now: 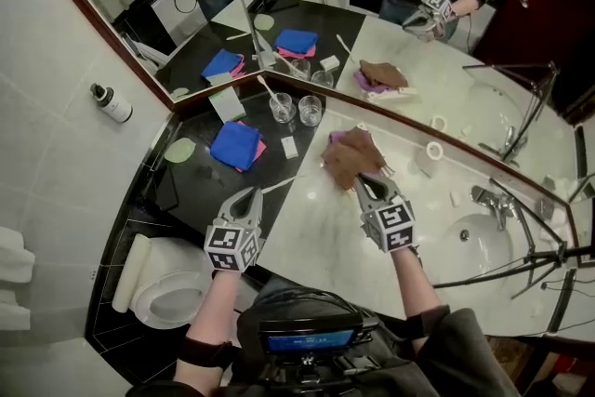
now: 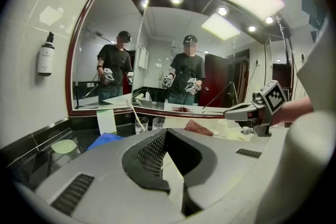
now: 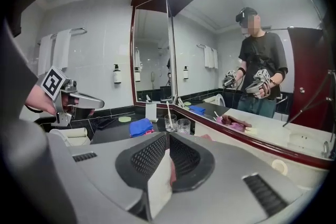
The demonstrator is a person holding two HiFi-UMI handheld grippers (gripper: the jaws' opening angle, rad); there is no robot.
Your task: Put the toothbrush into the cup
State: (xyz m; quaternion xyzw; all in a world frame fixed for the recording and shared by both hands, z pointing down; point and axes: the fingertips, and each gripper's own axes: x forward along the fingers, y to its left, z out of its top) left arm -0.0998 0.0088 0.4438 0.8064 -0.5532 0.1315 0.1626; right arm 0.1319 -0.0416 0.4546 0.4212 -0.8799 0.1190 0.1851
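- Left gripper (image 1: 248,197): jaws fully together with nothing between them; held well to the left of the brown cloth (image 1: 353,158).
- Right gripper (image 1: 363,187): jaws slightly parted and clamping nothing; tips at the brown cloth's near edge.
- Cup (image 1: 282,109): clear glass, upright, beyond the brown cloth and to its left.
- Toothbrush (image 1: 268,88): stands tilted inside the cup, handle leaning away from the brown cloth.

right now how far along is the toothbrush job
Looks done: a toothbrush stands in a glass cup. In hand: nothing visible; left gripper shut and empty, right gripper at the brown cloth, jaws barely apart. Left: maybe the thin white stick by the left gripper, if it's another brush.
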